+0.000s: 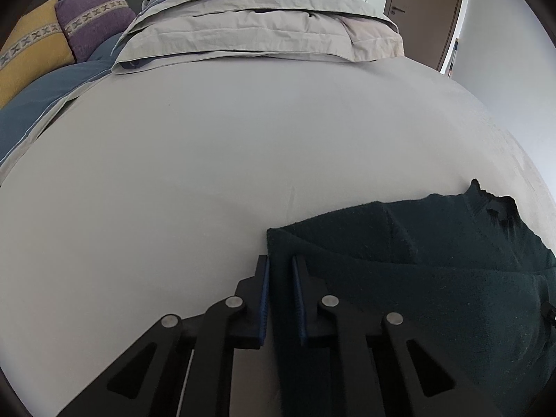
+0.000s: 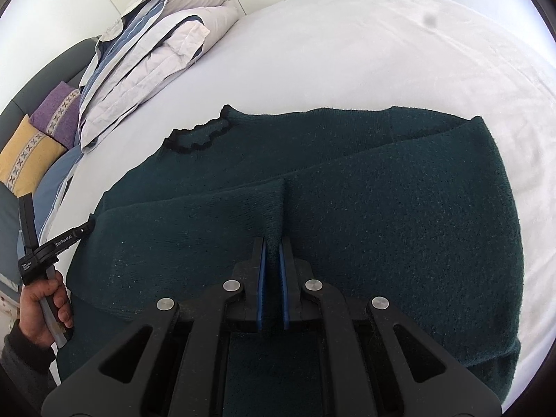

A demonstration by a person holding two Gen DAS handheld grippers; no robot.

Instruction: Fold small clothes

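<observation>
Dark-green sweater (image 2: 347, 208) in both pinching grippers

Sweater laid flat on the bed, gripped at two places

The sweater (image 2: 347, 191) is spread on the sheet (image 2: 382, 52), its neckline (image 2: 201, 135) turned towards the stacked bedding (image 2: 146, 62) at the far end; two cushions (image 1: 59, 34) are set left of the stack. Its left edge is pinched by the left gripper (image 1: 279, 267), a fold nearer the middle by the right gripper (image 2: 272, 243)

A dark green knitted sweater (image 2: 347, 191) lies partly folded on the bed, frilled neckline at the far left.
</observation>
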